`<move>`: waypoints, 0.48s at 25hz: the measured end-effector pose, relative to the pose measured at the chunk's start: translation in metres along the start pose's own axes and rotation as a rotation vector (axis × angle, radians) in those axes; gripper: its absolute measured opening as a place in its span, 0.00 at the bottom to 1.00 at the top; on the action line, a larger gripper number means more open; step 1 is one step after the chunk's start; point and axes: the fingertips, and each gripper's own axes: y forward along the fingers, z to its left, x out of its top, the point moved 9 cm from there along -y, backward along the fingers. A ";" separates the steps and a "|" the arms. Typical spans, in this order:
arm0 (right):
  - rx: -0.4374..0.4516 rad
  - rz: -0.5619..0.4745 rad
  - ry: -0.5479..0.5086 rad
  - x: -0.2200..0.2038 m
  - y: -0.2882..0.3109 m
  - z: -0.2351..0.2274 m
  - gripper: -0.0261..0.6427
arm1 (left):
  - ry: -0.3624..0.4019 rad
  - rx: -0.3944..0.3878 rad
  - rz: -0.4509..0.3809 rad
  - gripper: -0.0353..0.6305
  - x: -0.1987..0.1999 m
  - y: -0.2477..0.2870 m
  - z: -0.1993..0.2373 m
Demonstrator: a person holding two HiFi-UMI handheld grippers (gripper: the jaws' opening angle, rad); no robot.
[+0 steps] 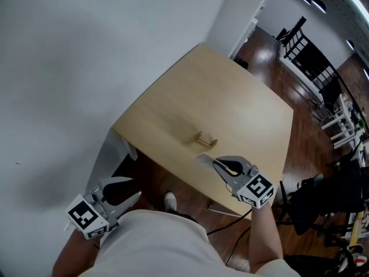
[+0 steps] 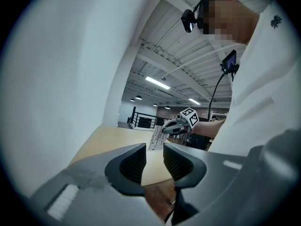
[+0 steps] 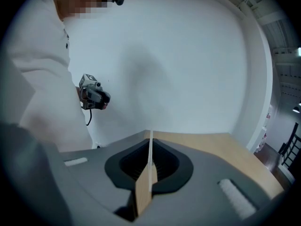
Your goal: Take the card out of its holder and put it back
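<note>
A small wooden card holder [image 1: 205, 138] stands near the front edge of the light wooden table [image 1: 230, 103]. Just in front of it, my right gripper [image 1: 218, 165] is shut on a white card [image 1: 204, 158], which it holds in the air clear of the holder. In the right gripper view the card [image 3: 151, 154] shows edge-on, pinched between the jaws of the gripper [image 3: 150, 173]. My left gripper [image 1: 128, 188] hangs open and empty off the table's front left corner. From the left gripper view [image 2: 154, 161] I see the printed card [image 2: 156, 136] in the right gripper [image 2: 181, 124].
A white wall runs along the table's left side. Dark wood floor, black chairs [image 1: 323, 206] and white furniture [image 1: 340, 126] lie to the right. The person's shoe [image 1: 170, 201] stands under the table's front edge.
</note>
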 end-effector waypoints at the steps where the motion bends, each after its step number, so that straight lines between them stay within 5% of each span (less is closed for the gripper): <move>1: 0.006 -0.002 -0.002 -0.003 0.001 -0.011 0.07 | -0.002 0.006 -0.001 0.24 0.002 0.007 0.000; 12: 0.070 0.007 0.001 -0.047 0.024 -0.120 0.07 | -0.029 0.112 0.012 0.24 0.012 0.075 0.003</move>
